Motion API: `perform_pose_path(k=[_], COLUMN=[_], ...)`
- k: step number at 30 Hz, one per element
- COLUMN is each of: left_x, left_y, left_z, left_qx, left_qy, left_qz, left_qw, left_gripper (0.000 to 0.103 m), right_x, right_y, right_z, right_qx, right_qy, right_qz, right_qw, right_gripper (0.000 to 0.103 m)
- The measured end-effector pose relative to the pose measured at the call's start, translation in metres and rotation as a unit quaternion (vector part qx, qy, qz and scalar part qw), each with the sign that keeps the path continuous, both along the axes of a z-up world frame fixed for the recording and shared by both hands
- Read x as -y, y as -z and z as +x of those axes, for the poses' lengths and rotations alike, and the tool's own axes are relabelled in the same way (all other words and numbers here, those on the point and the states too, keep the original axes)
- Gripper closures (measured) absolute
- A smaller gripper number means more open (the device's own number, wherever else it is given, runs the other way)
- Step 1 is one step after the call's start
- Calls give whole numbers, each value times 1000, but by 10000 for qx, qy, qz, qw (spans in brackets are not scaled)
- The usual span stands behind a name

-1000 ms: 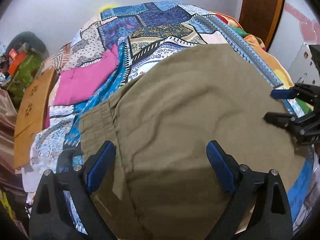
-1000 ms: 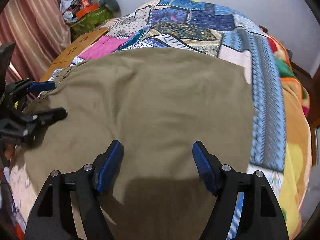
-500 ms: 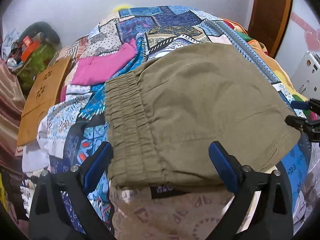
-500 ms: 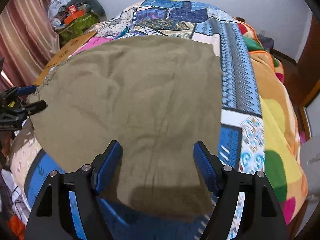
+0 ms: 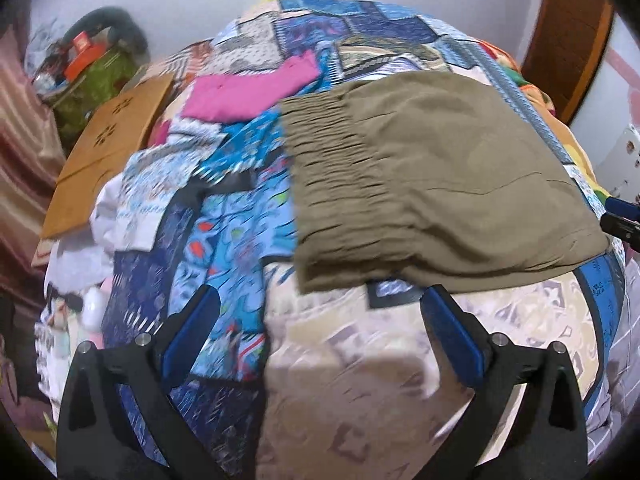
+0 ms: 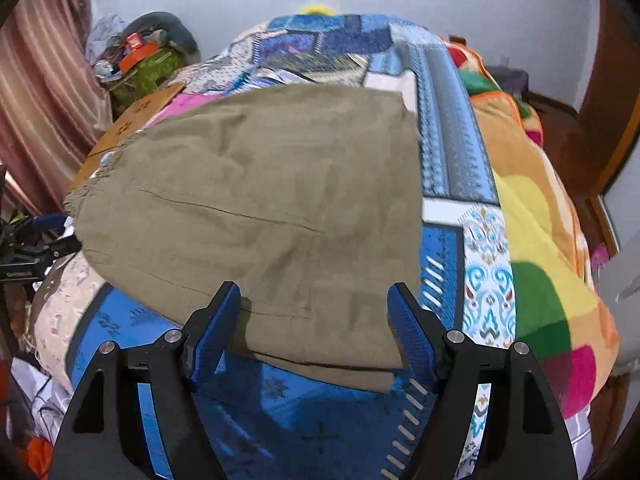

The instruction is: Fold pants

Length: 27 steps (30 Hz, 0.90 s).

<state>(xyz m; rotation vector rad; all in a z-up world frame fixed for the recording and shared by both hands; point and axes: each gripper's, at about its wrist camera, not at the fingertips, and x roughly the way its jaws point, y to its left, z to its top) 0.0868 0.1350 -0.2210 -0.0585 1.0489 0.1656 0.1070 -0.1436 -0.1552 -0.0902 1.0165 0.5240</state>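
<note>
Messy bedroom, patchwork quilt [image 5: 240, 240] on the bed. Olive pants [image 6: 260, 208] lie folded flat on it, elastic waistband toward the pink cloth [image 5: 248, 94]. Left claw [image 5: 320, 328] and right claw [image 6: 314, 320] both spread wide, gripping nothing.

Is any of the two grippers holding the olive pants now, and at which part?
Nothing is held. The left gripper and the right gripper are both open, and the olive pants lie folded on the bedspread.
</note>
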Motion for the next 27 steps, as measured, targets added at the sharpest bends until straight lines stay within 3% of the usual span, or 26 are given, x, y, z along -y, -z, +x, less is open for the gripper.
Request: perform_pose_path(k=[3, 6, 8, 13, 17, 21, 24, 27], left_x=[-9, -11, -7, 5, 7, -3, -12, -19], left_y=[-8, -17, -17, 0, 8, 12, 14, 16], left_z=[-7, -10, -8, 4, 11, 26, 38, 50], left_qx=[89, 267, 280, 29, 49, 97, 84, 75], left_qy=[-145, -155, -82, 125, 35, -97, -193, -263], left_qz=[-374, -1052, -1559, -2419, -2597, -2995, -3237, -3412], left_qw=[9992, 9940, 9873, 9702, 9657, 9540, 9459, 9396], left_gripper=[0, 0, 0, 0, 0, 0, 0, 0], right_x=[-19, -40, -54, -88, -103, -110, -113, -111], right_y=[-13, -26, -31, -31, -18, 6, 12, 10], right_z=[1, 4, 8, 14, 16, 15, 4, 4], right_qx=[261, 493, 599, 688, 457, 57, 337, 294], right_qy=[-220, -418, -527, -760, -872, -964, -1137, -1174], right_qz=[25, 113, 191, 310, 479, 353, 167, 192], right_qw=[9994, 9978, 9966, 9942, 9940, 9947, 9928, 9925], right_gripper=[30, 30, 30, 30, 30, 30, 30, 29])
